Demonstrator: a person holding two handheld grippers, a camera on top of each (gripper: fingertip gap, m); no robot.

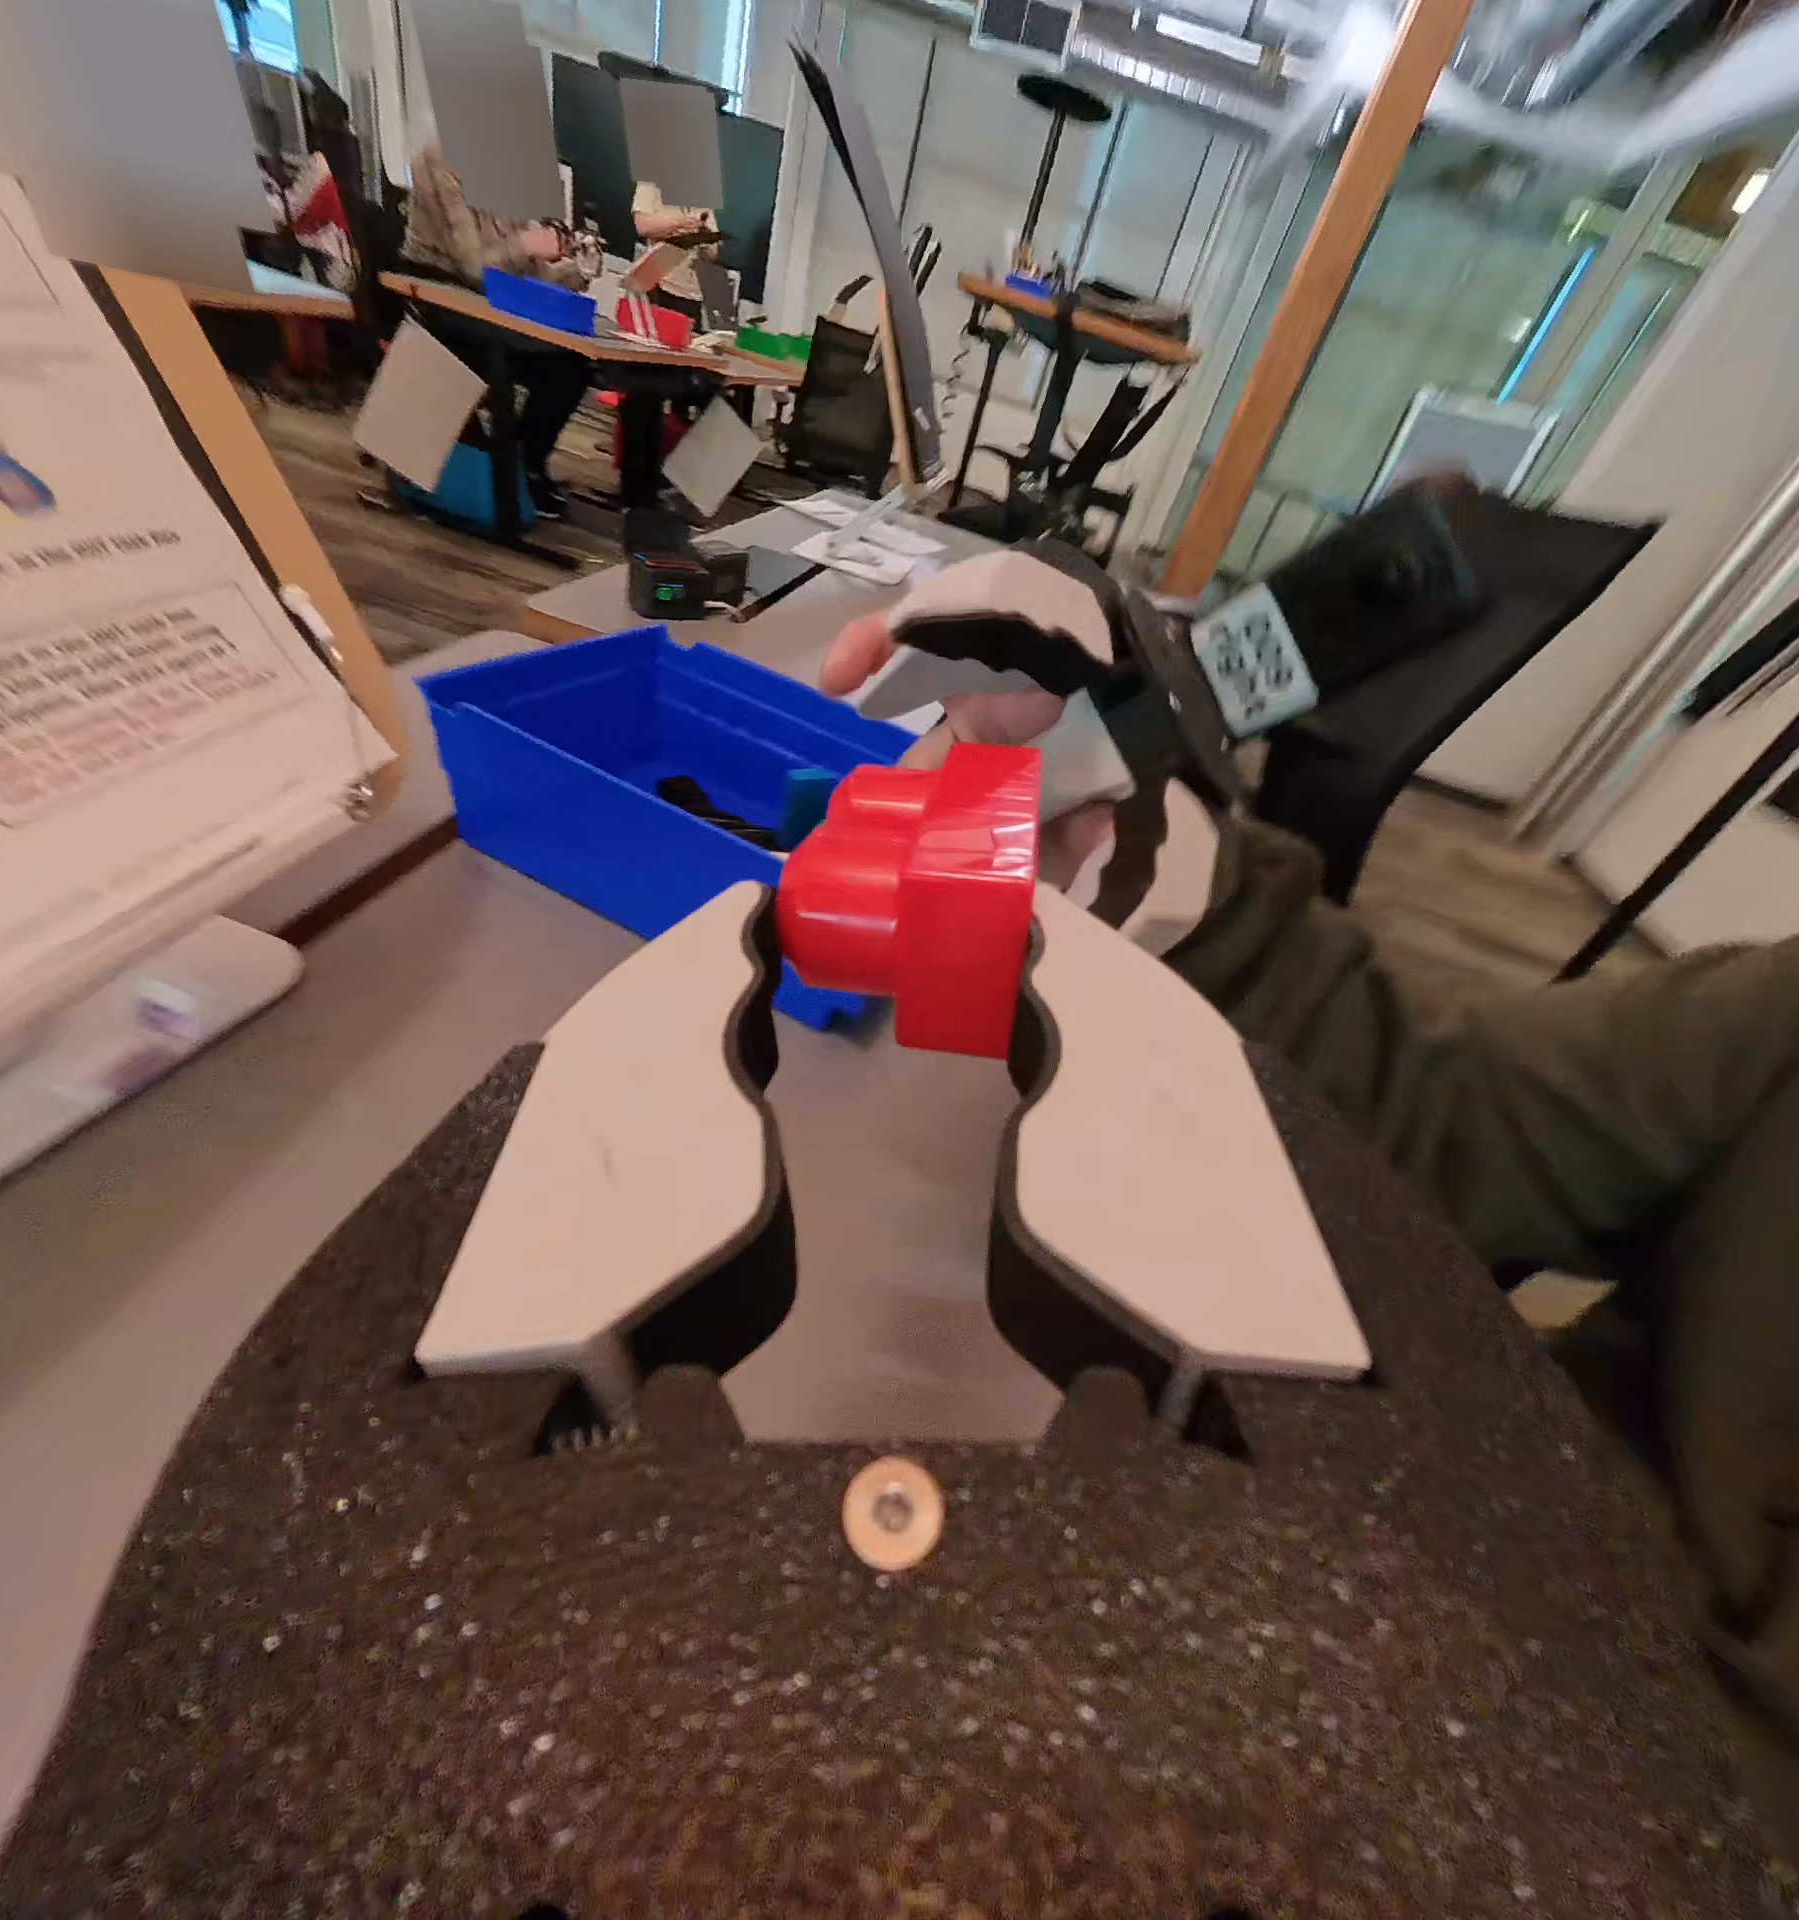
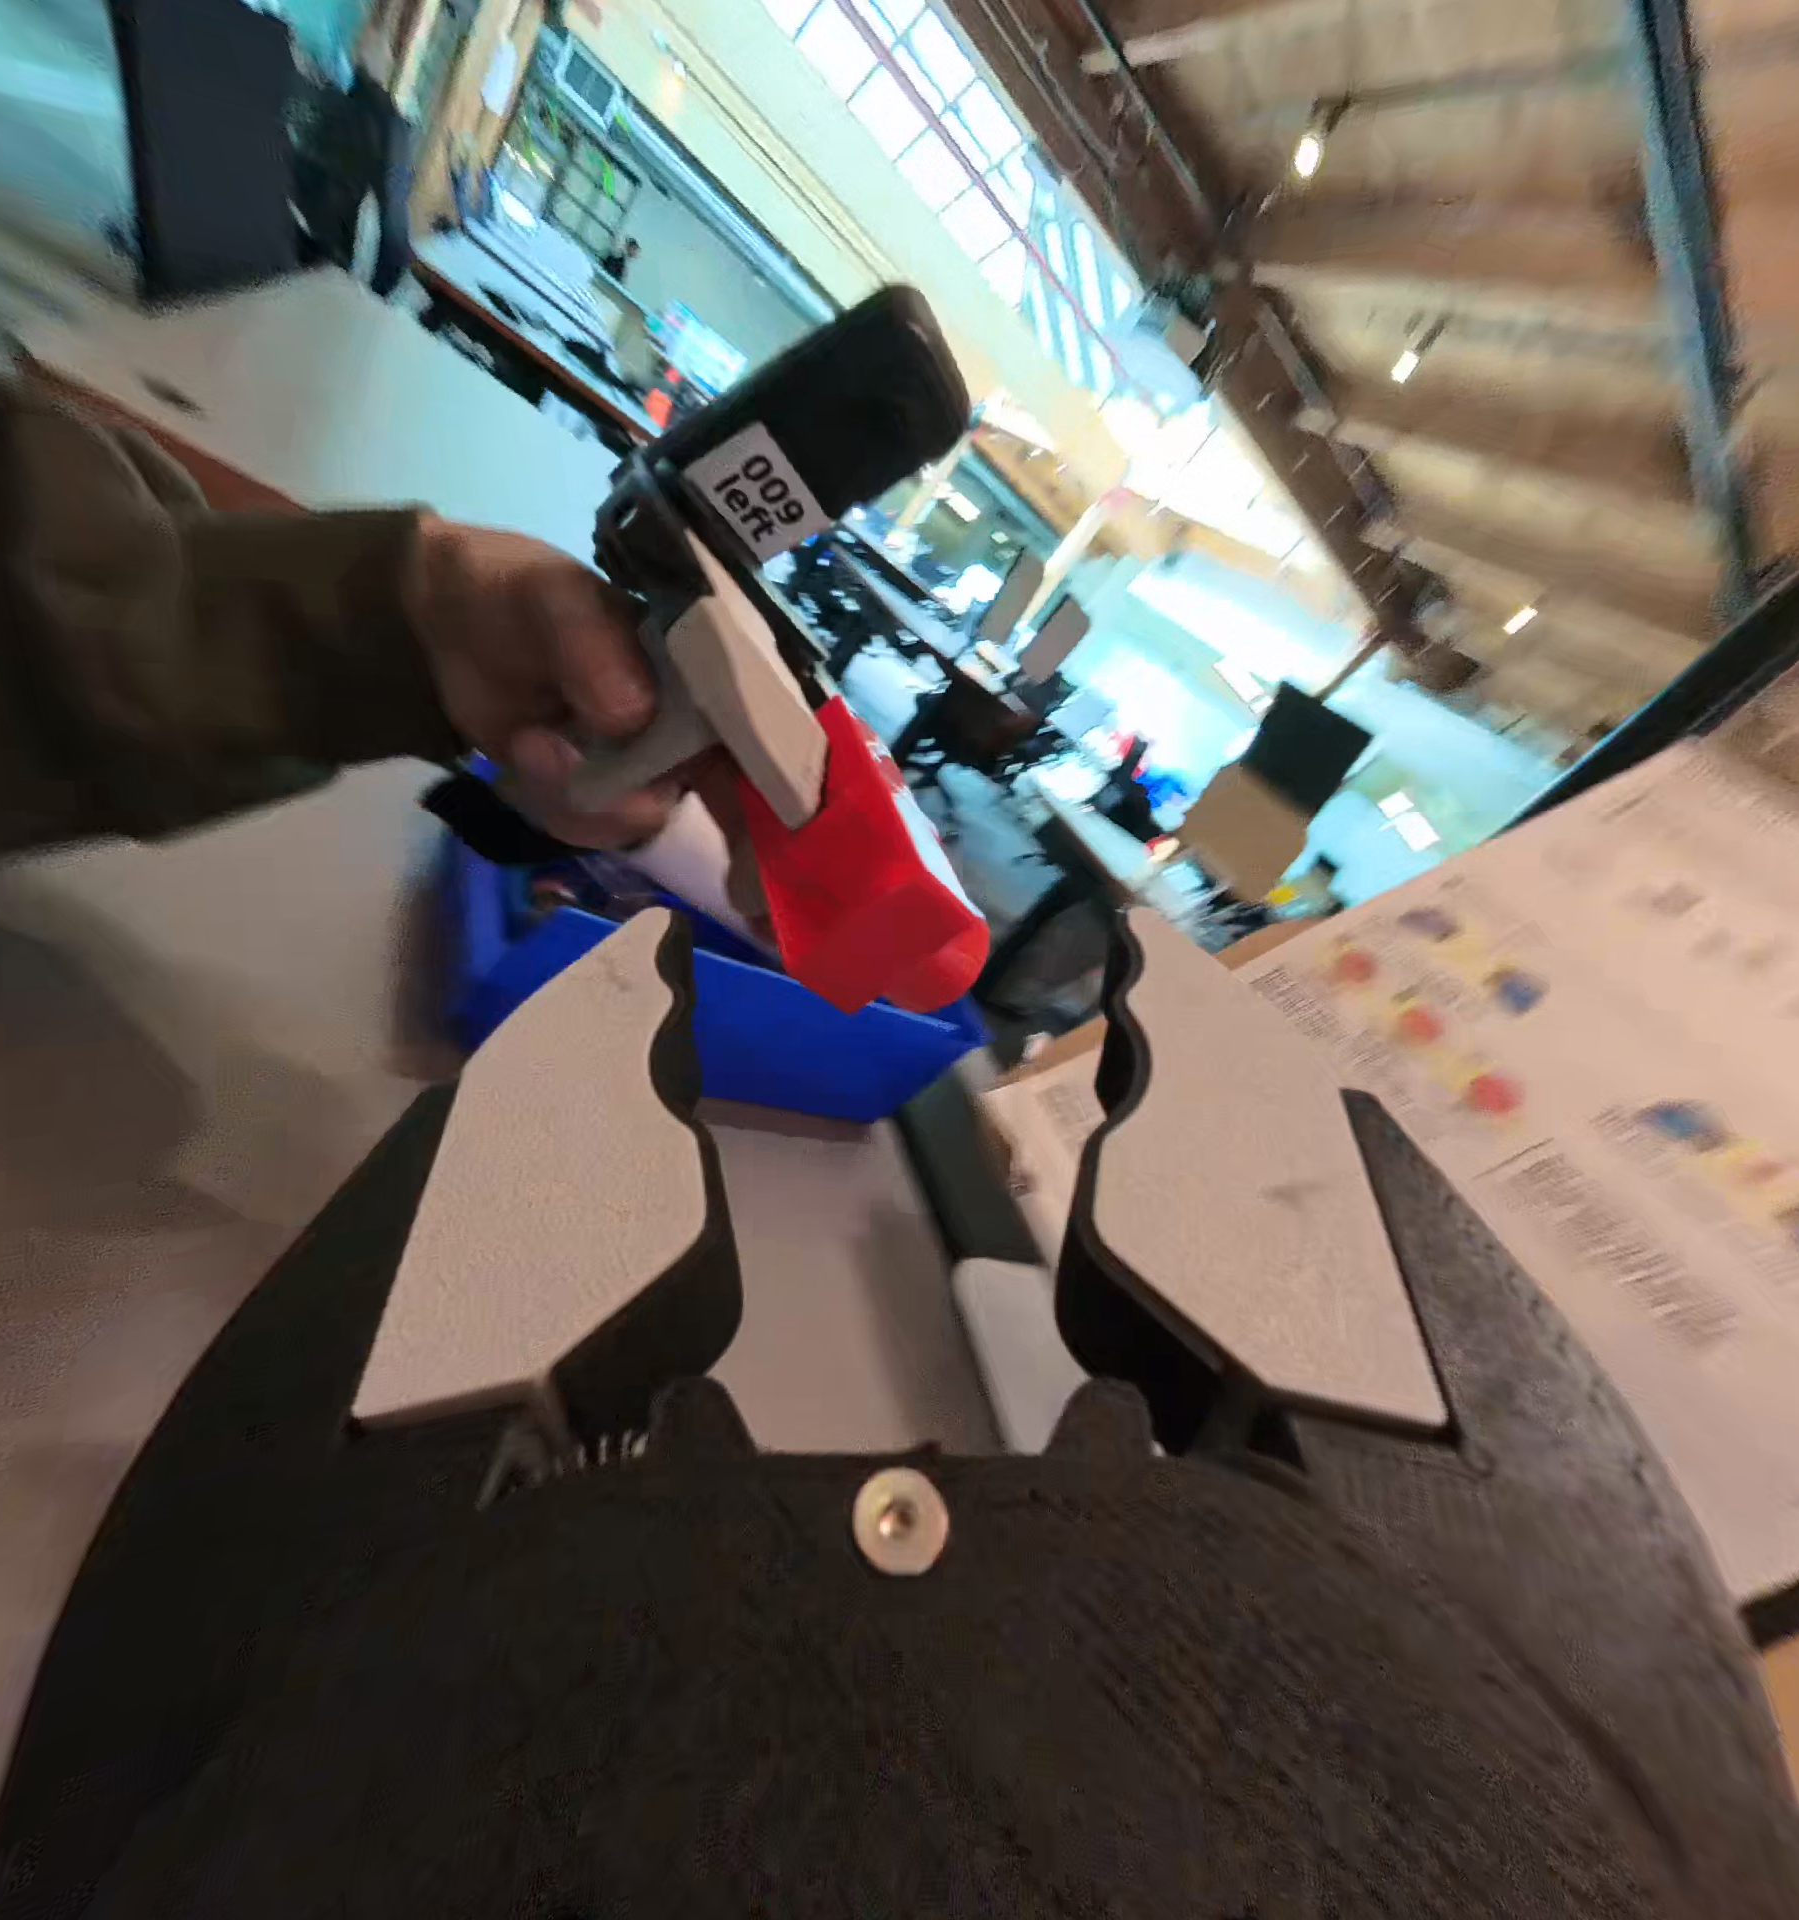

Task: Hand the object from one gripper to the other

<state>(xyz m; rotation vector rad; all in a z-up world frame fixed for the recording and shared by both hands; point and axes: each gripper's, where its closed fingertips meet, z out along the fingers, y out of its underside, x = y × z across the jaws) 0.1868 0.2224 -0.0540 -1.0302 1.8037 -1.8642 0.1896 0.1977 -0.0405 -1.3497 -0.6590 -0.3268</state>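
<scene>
A red toy block (image 1: 916, 894) with round studs is clamped between the fingertips of my left gripper (image 1: 900, 914), which is shut on it above the table. My right gripper (image 1: 978, 707) shows just beyond the block in the left wrist view, open, with a hand on it. In the right wrist view my right gripper (image 2: 905, 956) is open and empty. The red block (image 2: 853, 862) hangs just ahead of its fingertips, held by the left gripper (image 2: 781, 868). No contact between the right fingers and the block shows.
A blue bin (image 1: 562, 769) stands on the grey table behind the block and holds a small blue block (image 1: 807, 800) and dark items; it also shows in the right wrist view (image 2: 791, 1039). A printed sheet on a board (image 1: 95, 623) stands at the left. An olive sleeve (image 1: 1601, 1091) is at the right. The tips of both grippers are at nearly the same place.
</scene>
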